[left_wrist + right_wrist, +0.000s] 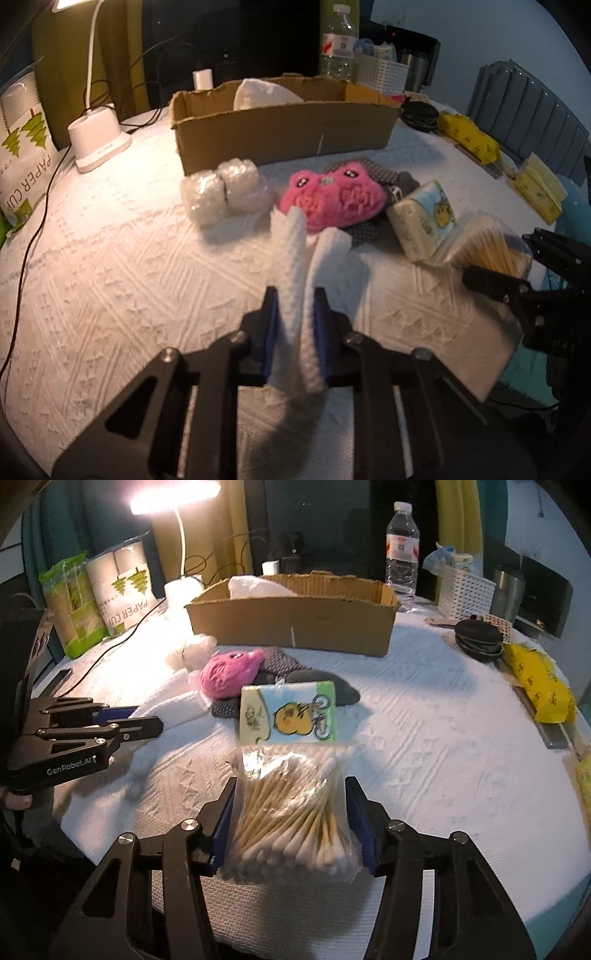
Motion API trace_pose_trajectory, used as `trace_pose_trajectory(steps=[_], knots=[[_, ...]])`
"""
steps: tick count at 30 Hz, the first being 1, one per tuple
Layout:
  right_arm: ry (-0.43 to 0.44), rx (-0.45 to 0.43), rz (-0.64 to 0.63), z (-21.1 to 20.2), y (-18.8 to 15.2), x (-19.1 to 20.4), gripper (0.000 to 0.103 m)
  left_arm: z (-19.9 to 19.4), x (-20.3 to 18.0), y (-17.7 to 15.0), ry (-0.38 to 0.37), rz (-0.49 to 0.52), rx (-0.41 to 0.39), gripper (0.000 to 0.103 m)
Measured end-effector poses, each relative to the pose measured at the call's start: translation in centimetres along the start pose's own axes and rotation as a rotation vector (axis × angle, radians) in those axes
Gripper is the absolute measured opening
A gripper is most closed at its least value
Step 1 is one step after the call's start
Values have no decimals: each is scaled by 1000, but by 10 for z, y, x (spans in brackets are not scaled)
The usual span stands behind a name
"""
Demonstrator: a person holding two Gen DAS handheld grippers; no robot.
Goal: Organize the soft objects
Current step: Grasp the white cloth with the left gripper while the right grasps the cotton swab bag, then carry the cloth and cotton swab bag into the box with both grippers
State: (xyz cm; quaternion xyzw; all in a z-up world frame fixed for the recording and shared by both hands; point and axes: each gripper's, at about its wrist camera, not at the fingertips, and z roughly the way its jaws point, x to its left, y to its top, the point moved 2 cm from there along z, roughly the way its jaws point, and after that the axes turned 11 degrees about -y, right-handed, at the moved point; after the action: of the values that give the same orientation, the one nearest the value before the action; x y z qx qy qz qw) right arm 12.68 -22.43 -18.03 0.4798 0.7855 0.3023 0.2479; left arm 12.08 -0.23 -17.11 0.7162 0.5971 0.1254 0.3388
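Lamp-lit surface (424, 709) under a white embossed cover, clutter at the back.

Left gripper (295, 295): fingers clamped on a white knit cloth (293, 266), low centre of its view.

Right gripper (291, 812): fingers clamped on a bag of cotton swabs (291, 805), low centre.

Risks: slick bag could slide out; trailing cloth may drag the pink plush (328, 199).

Cardboard box (295, 624) sits upper centre. Only the right view shows the left gripper's side and a fingertip; only the left view shows the plush's face.

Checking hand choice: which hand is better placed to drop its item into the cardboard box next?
Probably left: its gripper already pinches the white cloth, a soft thing, facing the box.
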Motion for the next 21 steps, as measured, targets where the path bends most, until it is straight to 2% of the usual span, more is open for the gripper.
trace_pose_trajectory(steps=[15,17,21], knots=[[-39,-75,12,-24,29,-15,58,-28,0,19,-52,-12,-73,18],[-43,-82,12,-26,33,-16,58,-31,0,22,-52,-6,-80,13],[-43,-100,9,-30,41,-17,58,-30,-1,22,-60,2,-69,11]])
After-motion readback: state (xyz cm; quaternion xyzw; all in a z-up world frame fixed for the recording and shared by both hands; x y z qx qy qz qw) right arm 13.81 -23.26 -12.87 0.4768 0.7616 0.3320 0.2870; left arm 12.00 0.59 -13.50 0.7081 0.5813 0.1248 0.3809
